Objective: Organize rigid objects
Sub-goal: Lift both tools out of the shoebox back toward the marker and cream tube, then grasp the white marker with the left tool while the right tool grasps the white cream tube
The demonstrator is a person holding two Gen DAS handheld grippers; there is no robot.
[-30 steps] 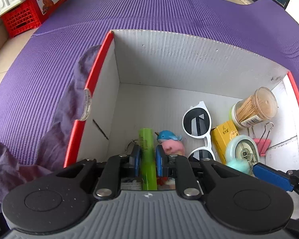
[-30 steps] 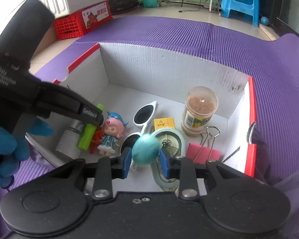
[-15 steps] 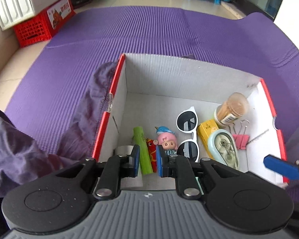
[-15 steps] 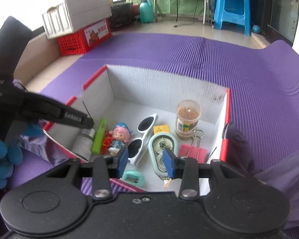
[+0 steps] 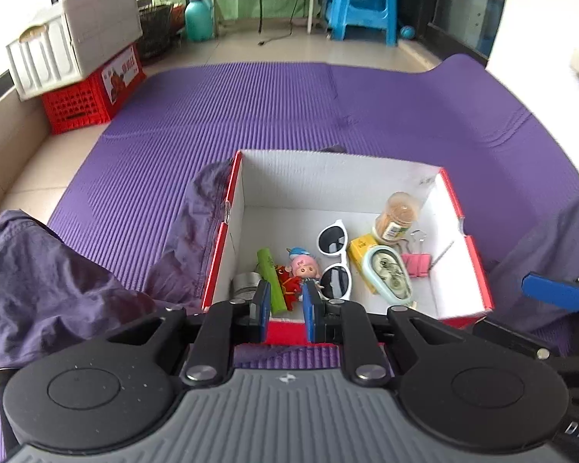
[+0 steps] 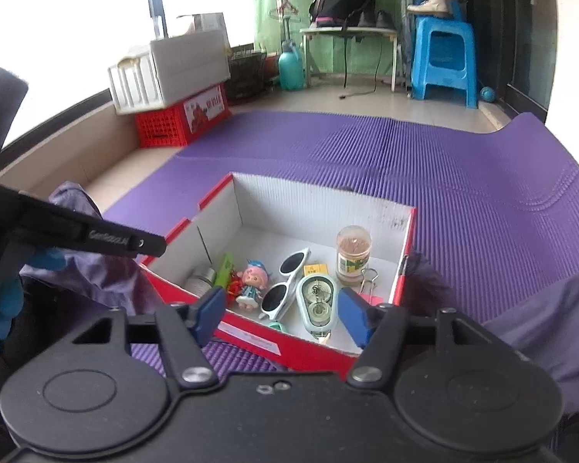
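Observation:
A red cardboard box with a white inside sits on the purple mat. It holds a green tube, a pink-haired doll, white sunglasses, a mint correction-tape case, a toothpick jar, a yellow box, a pink binder clip and a small teal object. My left gripper is open and empty above the near box wall. My right gripper is wide open and empty above the near wall.
Purple cloth lies bunched on both sides of the box. The purple mat stretches behind. A red crate with a white bin stands far left; a blue stool and small table stand at the back.
Both grippers have risen and pulled back from the box. My left let go of the green tube, my right let go of the teal object; both lie in the box.

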